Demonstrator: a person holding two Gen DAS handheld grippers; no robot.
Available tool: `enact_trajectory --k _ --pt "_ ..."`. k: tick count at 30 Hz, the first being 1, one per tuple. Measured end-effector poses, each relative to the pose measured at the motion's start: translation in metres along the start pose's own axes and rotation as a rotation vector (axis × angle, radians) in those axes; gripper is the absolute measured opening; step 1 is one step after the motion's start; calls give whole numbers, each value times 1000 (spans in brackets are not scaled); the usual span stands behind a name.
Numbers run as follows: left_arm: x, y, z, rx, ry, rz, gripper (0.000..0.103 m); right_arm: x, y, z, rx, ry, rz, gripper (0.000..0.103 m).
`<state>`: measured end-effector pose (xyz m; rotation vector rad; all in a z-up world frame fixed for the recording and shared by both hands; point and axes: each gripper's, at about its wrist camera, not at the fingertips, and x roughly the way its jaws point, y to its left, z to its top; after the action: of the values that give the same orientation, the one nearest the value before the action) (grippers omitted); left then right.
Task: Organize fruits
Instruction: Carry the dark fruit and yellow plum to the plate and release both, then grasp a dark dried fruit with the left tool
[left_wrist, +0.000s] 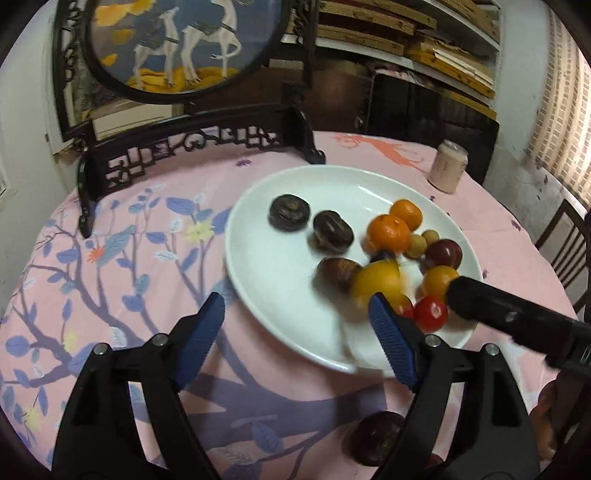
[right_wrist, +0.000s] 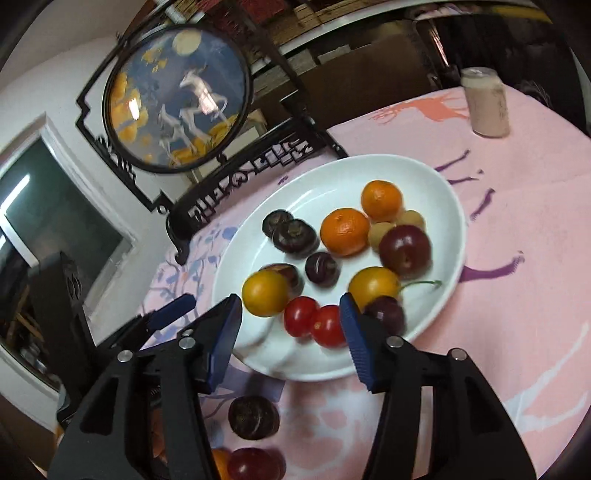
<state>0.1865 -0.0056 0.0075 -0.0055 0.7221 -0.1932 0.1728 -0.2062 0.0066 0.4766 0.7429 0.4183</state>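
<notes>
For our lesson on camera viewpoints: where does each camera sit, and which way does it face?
Left wrist: rides the left gripper, looking down at the white plate; its own blue fingers show, open, with the right gripper at right.
Right wrist: rides the right gripper, facing the plate from its other side; own fingers open.
Shared: plate, oranges, round framed picture, can.

Round table under pink floral cloth (left_wrist: 155, 236). Resting directly on it: white plate (left_wrist: 258, 273), carved dark screen stand (left_wrist: 192, 147), pale can (left_wrist: 447, 167), dark loose fruit (right_wrist: 253, 417).
</notes>
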Motion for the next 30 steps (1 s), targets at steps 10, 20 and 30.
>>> enact_trajectory --k 10,20,30 --pt "-31 9 -33 0 3 -19 89 -31 -10 -29 68 35 18 61" --pt "-28 -11 -57 79 72 -39 92 -45 -25 -38 125 33 2 62" --pt "-17 -19 -61 121 132 -47 99 -41 -25 -39 128 64 -12 62"
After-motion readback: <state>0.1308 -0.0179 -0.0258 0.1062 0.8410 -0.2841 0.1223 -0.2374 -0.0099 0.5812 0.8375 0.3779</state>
